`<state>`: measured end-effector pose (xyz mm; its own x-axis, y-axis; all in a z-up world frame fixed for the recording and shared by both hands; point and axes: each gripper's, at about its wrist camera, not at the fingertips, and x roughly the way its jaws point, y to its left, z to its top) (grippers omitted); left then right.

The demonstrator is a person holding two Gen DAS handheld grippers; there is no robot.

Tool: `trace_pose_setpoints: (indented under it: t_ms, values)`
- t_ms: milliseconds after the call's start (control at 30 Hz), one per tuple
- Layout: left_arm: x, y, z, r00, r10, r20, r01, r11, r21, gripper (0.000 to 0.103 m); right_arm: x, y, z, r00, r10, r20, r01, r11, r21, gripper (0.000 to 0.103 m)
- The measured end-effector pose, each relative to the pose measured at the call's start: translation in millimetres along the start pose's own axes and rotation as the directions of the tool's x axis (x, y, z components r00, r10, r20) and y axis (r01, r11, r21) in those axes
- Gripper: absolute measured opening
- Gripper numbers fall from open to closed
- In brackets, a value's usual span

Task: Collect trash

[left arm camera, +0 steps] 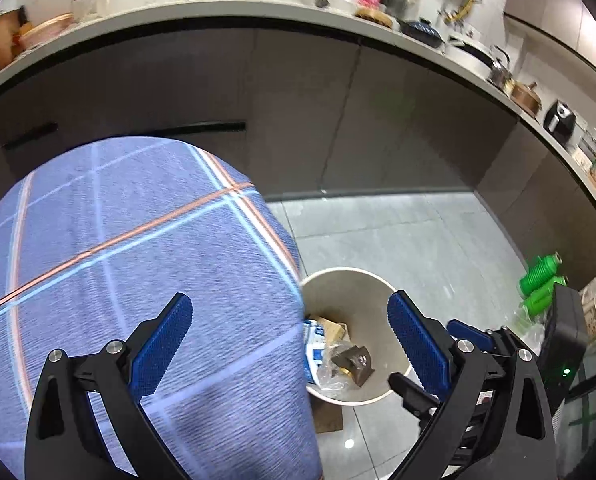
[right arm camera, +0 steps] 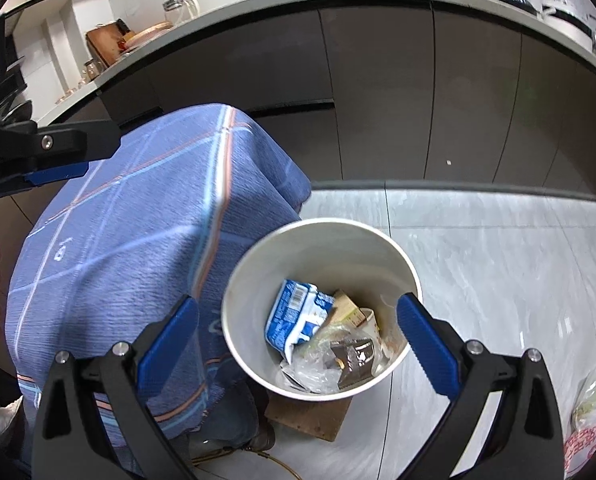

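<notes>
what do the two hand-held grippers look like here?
Both alike: the left hand-held gripper and right hand-held gripper have black curved frames with silver bolts and two fingers faced with blue ribbed pads. No cables or sleeves are visible.

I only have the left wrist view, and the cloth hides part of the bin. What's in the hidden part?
Observer: A blue-and-white packet leans against the left inner wall of the bin, on top of clear plastic.
Operator: Is the right gripper carrying anything?
Observer: No. The right gripper is open and empty, aimed at the bin.
Operator: Anything on the floor to the right of the bin?
Observer: A clear bag with red print lies there, at the lower right edge of the right wrist view.
</notes>
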<state>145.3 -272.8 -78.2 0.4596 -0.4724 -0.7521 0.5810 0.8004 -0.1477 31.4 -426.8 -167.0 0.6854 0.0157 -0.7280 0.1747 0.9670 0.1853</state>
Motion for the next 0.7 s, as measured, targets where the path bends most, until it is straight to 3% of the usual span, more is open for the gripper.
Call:
trace_pose_setpoints:
  t_ms: [200,367,700]
  values:
    - [-42,25,-4,0.995,0.084,0.056,-0.082,0.996,-0.045,0.094,-26,28,14,0.998,0.019,0.061,-0.016,0.999,-0.048,0.1]
    - [-77,40,-14,0.98,0.176,0.094,-0.17,0.983,-0.068,0.094,-47,56,28,0.995,0.027,0.097,-0.018,0.996,-0.09,0.1]
    - [-126,74,-44,0.953,0.288,0.096,-0.274,0.952,-0.139,0.095,-81,105,45,0.992,0.038,0.124,-0.022,0.992,-0.125,0.1]
